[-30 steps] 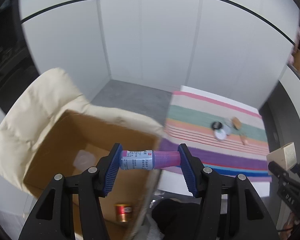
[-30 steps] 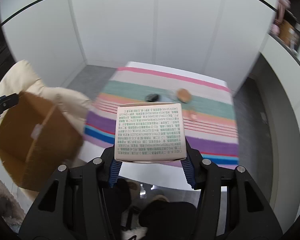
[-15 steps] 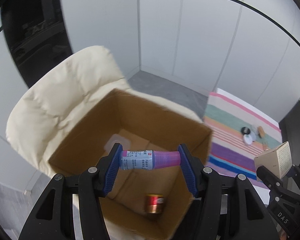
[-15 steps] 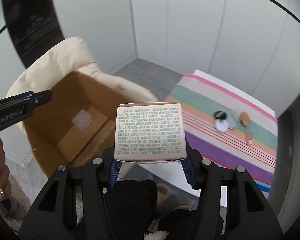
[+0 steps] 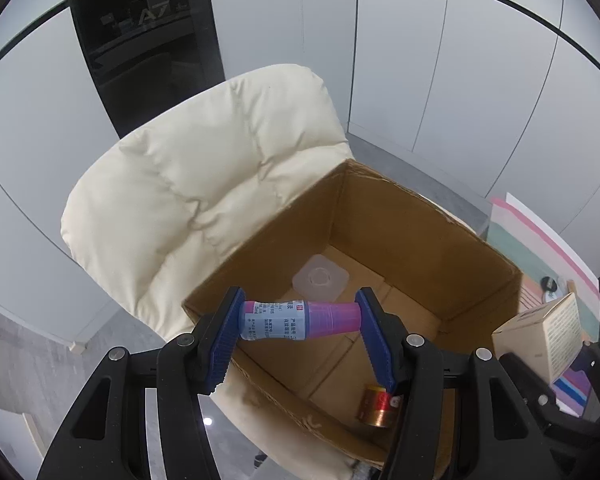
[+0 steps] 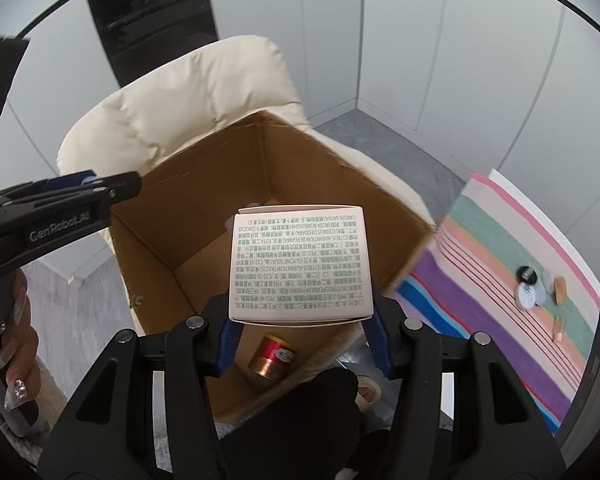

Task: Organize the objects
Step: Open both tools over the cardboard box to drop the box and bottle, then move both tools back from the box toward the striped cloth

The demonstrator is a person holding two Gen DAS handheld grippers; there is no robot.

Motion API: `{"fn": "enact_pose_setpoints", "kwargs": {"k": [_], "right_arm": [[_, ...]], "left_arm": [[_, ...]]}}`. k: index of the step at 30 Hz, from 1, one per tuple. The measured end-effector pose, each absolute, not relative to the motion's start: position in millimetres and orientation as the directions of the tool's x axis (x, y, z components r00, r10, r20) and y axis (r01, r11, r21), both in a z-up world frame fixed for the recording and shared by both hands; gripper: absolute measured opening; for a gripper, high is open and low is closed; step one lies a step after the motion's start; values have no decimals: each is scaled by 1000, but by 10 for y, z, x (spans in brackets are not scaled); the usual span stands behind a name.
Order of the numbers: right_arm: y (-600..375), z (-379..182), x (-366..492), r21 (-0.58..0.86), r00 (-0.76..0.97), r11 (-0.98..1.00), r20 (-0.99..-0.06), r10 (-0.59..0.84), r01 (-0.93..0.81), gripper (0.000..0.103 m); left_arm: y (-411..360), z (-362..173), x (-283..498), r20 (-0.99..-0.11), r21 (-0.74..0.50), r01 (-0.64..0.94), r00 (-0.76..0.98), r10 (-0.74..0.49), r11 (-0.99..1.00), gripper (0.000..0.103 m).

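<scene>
- Clamping a small bottle end to end, the left gripper is seen above the near edge of the cardboard box; the bottle lies crosswise between the blue pads, its printed blue label toward the left pad and its pink-purple end against the right one.
- A cream carton printed with green text is gripped at its lower sides by the right gripper, and is held upright over the open cardboard box, its printed face turned to the camera.
- The same carton is seen from the left wrist view just past the box's right wall.
- A person's hand with decorated nails is wrapped round the left gripper's handle, to the left of the box.
- On the box floor, near the front wall, a red and gold can lies on its side.
- Further in, toward the back of the box floor, a translucent plastic lid is seen lying flat.
- The box is set on a cream padded chair, whose backrest rises behind it.
- To the right of the box, a striped cloth is spread on a table; small round items are gathered on it, well apart from the box.
- Behind the chair, pale wall panels and a dark panel are seen.
</scene>
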State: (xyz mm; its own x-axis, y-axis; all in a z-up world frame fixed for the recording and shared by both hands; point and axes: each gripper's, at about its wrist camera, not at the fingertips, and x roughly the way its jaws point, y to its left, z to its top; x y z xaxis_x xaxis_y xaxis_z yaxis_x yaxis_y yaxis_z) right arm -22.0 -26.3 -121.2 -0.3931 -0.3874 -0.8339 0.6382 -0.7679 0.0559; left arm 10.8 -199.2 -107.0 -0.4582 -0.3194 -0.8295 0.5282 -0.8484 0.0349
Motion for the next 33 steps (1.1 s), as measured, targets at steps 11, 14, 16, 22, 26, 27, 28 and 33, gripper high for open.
{"fn": "enact_pose_setpoints", "kwargs": {"k": [11,14,16,22,26,27,28,33], "right_arm": [[-391,-1258,-283,18,-440,-781,-818,-370,624,103],[-364,-1286,-349,41,-424,-789,-826,-371,612,103],[-333,-1310,-384,52,-415,-794,-831,-371,606,103],[-243,-1333,-443,72,-406,-808,-836,-368,585,103],[-198,-1312,-448,69,-414,-813,-834,-365,579,103],[-188,-1308,-448,69,-416,-815,-833,-364,575,103],[-171,-1304,-450,70,-417,-817,-833,-363,572,103],[-79,-1320,-417,72,-415,-829,-840,-350,555,103]], "left_arm": [[-2104,-1208,-21,-861,-54,488,-465,-207,-871,95],[-2080,-1194,-28,-857,-46,480,-469,-212,-876,95],[-2065,-1197,-31,-858,-44,476,-468,-211,-878,95],[-2044,-1205,-36,-860,-45,469,-468,-205,-882,95],[-2020,-1188,-31,-855,-43,460,-476,-205,-887,95],[-2002,-1182,-21,-854,-27,460,-471,-219,-887,95],[-1987,-1176,-6,-853,-14,460,-468,-229,-888,95],[-1893,-1112,94,-851,-56,426,-493,-180,-903,95]]}}
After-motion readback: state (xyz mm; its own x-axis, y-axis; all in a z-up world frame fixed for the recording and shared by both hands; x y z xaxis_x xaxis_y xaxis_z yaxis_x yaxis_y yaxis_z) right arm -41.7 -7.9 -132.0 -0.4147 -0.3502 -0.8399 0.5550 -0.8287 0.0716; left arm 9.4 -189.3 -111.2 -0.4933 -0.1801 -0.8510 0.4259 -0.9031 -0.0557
